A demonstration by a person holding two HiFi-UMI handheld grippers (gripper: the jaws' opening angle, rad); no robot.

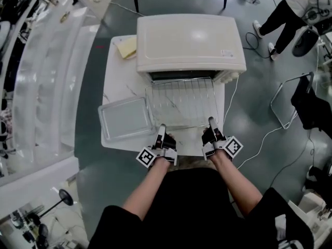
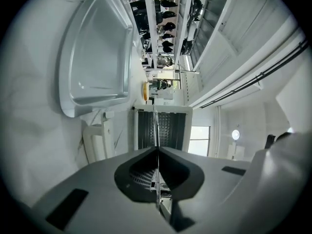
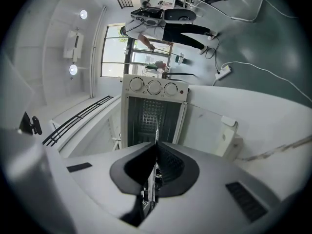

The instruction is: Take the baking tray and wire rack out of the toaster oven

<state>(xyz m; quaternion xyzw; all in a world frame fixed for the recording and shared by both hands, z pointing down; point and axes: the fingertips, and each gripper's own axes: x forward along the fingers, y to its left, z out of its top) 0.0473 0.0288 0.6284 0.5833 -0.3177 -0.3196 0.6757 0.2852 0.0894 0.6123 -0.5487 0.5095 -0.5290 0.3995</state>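
Forearms: both reach forward from the person's dark shirt, side by side, each hand carrying a gripper at the table's near edge.
Left gripper [image 1: 162, 126]: jaws pressed together on the near-left rim of the wire rack [image 1: 181, 100]; its own view shows the thin wire pinched edge-on between the pads.
Right gripper [image 1: 211, 120]: likewise closed tight on the near-right rim wire.
Wire rack: drawn partly out of the toaster oven [image 1: 189, 40], lying over the dropped door, far edge at the oven mouth.
Baking tray [image 1: 126, 118]: already out, flat on the table [image 1: 111, 82], just left of the rack.
Step in hand: most likely drawing the rack clear of the oven.
Doing it well: pull both hands toward the body at an even pace and equal height, so the rack stays square in its guides and does not jam or twist out of one pinch.
Watch for: the far edge dropping once it leaves the guides; the tray close on the left limits where to set it down.
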